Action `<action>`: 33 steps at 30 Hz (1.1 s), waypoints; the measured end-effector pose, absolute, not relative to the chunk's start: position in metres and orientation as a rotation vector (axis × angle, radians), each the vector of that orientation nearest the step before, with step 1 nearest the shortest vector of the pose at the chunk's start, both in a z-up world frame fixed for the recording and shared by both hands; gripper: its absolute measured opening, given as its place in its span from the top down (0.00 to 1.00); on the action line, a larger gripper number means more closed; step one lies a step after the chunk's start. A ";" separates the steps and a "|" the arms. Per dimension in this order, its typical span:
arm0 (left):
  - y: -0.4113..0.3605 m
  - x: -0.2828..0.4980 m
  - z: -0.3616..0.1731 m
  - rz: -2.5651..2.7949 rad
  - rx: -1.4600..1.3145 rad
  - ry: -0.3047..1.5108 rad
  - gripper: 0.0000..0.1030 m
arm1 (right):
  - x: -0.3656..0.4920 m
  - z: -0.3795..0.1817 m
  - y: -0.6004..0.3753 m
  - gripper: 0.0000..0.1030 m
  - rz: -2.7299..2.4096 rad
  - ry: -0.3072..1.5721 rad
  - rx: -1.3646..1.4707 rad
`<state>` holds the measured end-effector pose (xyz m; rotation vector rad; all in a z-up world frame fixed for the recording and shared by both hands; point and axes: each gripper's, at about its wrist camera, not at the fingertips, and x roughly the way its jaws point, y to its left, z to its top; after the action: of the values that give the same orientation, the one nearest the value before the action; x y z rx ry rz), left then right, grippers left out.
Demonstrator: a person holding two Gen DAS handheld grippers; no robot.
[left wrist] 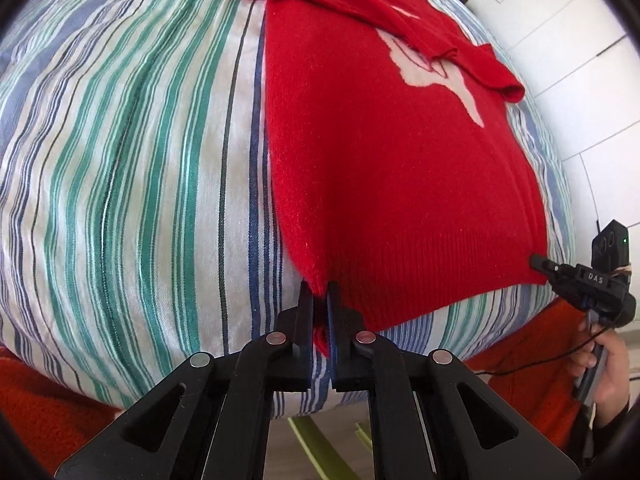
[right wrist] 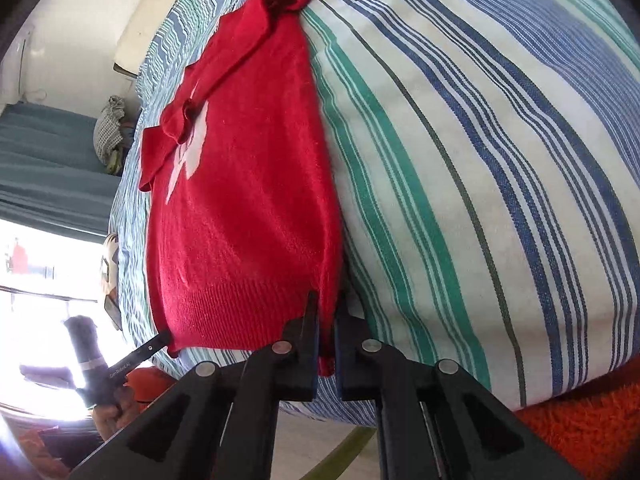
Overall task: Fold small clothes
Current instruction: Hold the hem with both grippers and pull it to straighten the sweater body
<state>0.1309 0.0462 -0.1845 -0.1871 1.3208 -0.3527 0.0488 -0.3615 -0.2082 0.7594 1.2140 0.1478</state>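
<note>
A small red sweater [left wrist: 380, 184] with a white motif [left wrist: 432, 68] lies flat on the striped bedding [left wrist: 120, 160], its sleeves folded across the chest. My left gripper [left wrist: 320, 292] is shut on the near left corner of the ribbed hem. At the right edge of the same view, my right gripper [left wrist: 538, 262] pinches the other hem corner. The right wrist view shows the sweater [right wrist: 248, 200] stretching away, with my right gripper [right wrist: 327, 308] shut on its hem corner. My left gripper [right wrist: 162, 338] reaches the far hem corner at the lower left.
An orange rug [left wrist: 36, 412] lies below the bed edge, also the rug [right wrist: 580, 432] at lower right. White cabinet doors [left wrist: 560, 40] stand behind the bed. A person's hand [left wrist: 604, 368] holds the right gripper's handle. A pale pillow [right wrist: 132, 12] sits at the bed's far end.
</note>
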 end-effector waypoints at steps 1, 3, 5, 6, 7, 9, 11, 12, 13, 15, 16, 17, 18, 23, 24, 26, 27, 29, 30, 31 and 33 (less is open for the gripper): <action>0.047 0.130 -0.182 -0.355 -0.180 1.311 0.90 | 0.049 -0.206 -0.362 0.87 0.159 1.207 0.763; 0.045 0.132 -0.187 -0.346 -0.173 1.315 0.89 | 0.049 -0.205 -0.361 0.86 0.172 1.207 0.752; 0.039 0.136 -0.194 -0.340 -0.170 1.333 0.97 | 0.051 -0.206 -0.357 0.96 0.162 1.225 0.708; 0.035 0.135 -0.195 -0.326 -0.159 1.331 0.98 | 0.053 -0.205 -0.355 0.96 0.151 1.233 0.683; 0.033 0.133 -0.193 -0.315 -0.147 1.326 0.99 | 0.053 -0.202 -0.353 0.96 0.138 1.241 0.661; 0.032 0.127 -0.184 -0.288 -0.107 1.313 0.99 | 0.046 -0.190 -0.354 0.97 0.098 1.247 0.603; 0.033 0.118 -0.179 -0.262 -0.083 1.298 0.99 | 0.038 -0.180 -0.360 0.97 0.061 1.235 0.571; 0.034 0.115 -0.181 -0.251 -0.079 1.303 0.99 | 0.036 -0.182 -0.363 0.97 0.040 1.240 0.568; 0.034 0.115 -0.186 -0.240 -0.078 1.310 0.99 | 0.037 -0.188 -0.364 0.97 0.022 1.256 0.567; 0.034 0.118 -0.199 -0.224 -0.079 1.331 0.99 | 0.041 -0.207 -0.365 0.97 0.001 1.284 0.568; 0.034 0.120 -0.202 -0.222 -0.080 1.335 0.99 | 0.045 -0.212 -0.365 0.98 -0.006 1.288 0.566; 0.034 0.122 -0.204 -0.222 -0.081 1.336 0.99 | 0.046 -0.214 -0.364 0.98 -0.011 1.285 0.561; 0.035 0.122 -0.205 -0.223 -0.084 1.337 0.99 | 0.048 -0.213 -0.363 0.98 -0.014 1.281 0.555; 0.025 0.121 -0.206 -0.220 -0.042 1.314 0.99 | 0.043 -0.215 -0.367 0.98 -0.005 1.258 0.585; 0.021 0.121 -0.206 -0.217 -0.034 1.311 0.99 | 0.040 -0.215 -0.370 0.98 -0.006 1.254 0.586; 0.018 0.121 -0.206 -0.216 -0.025 1.306 0.99 | 0.038 -0.215 -0.370 0.99 -0.010 1.247 0.583; 0.014 0.123 -0.207 -0.216 -0.022 1.304 0.99 | 0.038 -0.215 -0.369 0.99 -0.009 1.243 0.585; 0.013 0.122 -0.207 -0.214 -0.018 1.300 0.98 | 0.037 -0.215 -0.370 0.99 -0.009 1.240 0.594; 0.013 0.122 -0.207 -0.212 -0.015 1.298 0.98 | 0.037 -0.215 -0.370 0.99 -0.009 1.238 0.594; 0.012 0.122 -0.207 -0.209 -0.010 1.295 0.98 | 0.037 -0.215 -0.369 0.99 -0.009 1.235 0.592; 0.007 0.121 -0.208 -0.203 0.005 1.286 0.98 | 0.036 -0.215 -0.369 0.99 -0.009 1.229 0.587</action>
<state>0.1207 0.0067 -0.2076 0.0054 1.2860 -0.2032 0.0360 -0.3687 -0.2151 0.5866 1.2291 -0.0093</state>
